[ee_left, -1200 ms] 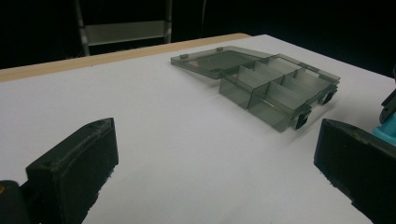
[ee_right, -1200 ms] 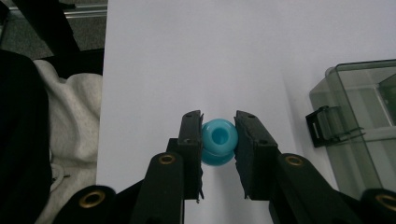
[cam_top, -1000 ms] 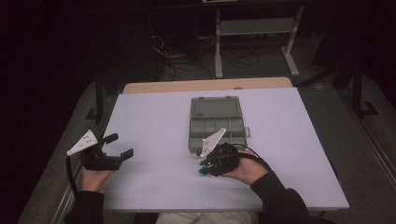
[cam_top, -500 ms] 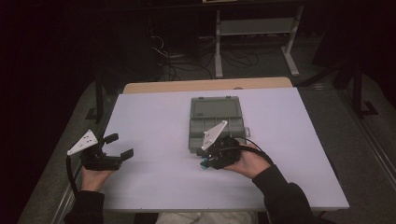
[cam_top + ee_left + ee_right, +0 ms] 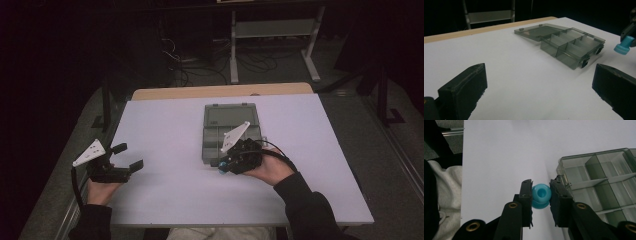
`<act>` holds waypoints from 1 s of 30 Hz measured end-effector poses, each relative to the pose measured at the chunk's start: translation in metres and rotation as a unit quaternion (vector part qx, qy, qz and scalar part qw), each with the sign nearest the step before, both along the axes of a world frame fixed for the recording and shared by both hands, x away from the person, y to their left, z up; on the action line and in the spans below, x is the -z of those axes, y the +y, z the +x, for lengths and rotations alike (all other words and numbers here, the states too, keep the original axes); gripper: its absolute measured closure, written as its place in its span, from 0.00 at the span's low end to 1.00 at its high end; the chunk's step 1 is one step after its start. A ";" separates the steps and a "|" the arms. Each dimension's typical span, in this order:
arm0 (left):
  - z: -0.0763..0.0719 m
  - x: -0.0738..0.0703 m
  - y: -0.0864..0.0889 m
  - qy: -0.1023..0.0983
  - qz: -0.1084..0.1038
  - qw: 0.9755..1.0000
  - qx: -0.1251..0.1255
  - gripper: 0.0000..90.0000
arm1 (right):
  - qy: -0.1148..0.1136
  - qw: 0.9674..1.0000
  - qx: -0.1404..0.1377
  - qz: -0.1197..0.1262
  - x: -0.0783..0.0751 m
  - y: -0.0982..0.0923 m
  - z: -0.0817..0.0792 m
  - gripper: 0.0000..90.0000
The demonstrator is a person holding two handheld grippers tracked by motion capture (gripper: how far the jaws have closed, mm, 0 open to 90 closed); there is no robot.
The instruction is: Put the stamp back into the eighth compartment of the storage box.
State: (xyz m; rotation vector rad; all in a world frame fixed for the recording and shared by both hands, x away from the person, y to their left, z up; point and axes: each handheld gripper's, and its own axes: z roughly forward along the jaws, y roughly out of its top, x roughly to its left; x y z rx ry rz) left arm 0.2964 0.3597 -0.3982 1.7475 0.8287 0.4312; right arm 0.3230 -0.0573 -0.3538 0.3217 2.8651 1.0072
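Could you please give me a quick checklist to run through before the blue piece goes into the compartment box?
1. Grip: the right tongs are shut on the blue spool, held at both sides: ok.
2. Compartment box lid open, lying flat behind: ok.
3. Visible compartments look empty: ok.
4. Spool over a compartment: not ok; it sits at the box's near edge, over the table.
5. Left tongs open, well apart from the box: ok.
6. Which compartment is intended: cannot tell.

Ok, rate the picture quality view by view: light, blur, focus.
High view: dim, dark surroundings, white table evenly lit, slightly soft. Left gripper view: box sharp, near jaws blurred. Right gripper view: right gripper and blue spool sharp, the box's clear walls show pale sheen.
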 end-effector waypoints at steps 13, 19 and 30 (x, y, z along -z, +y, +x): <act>0.000 0.000 0.000 -0.002 0.003 1.000 0.000 0.00 | 0.001 1.000 0.026 -0.002 -0.005 -0.011 0.015 0.79; 0.000 0.001 0.000 -0.002 0.003 1.000 -0.001 0.00 | 0.001 0.999 0.033 -0.007 -0.008 -0.014 0.021 0.79; 0.001 0.002 -0.001 0.002 0.006 1.000 0.002 0.00 | -0.002 0.999 0.048 -0.014 -0.016 -0.021 0.031 0.79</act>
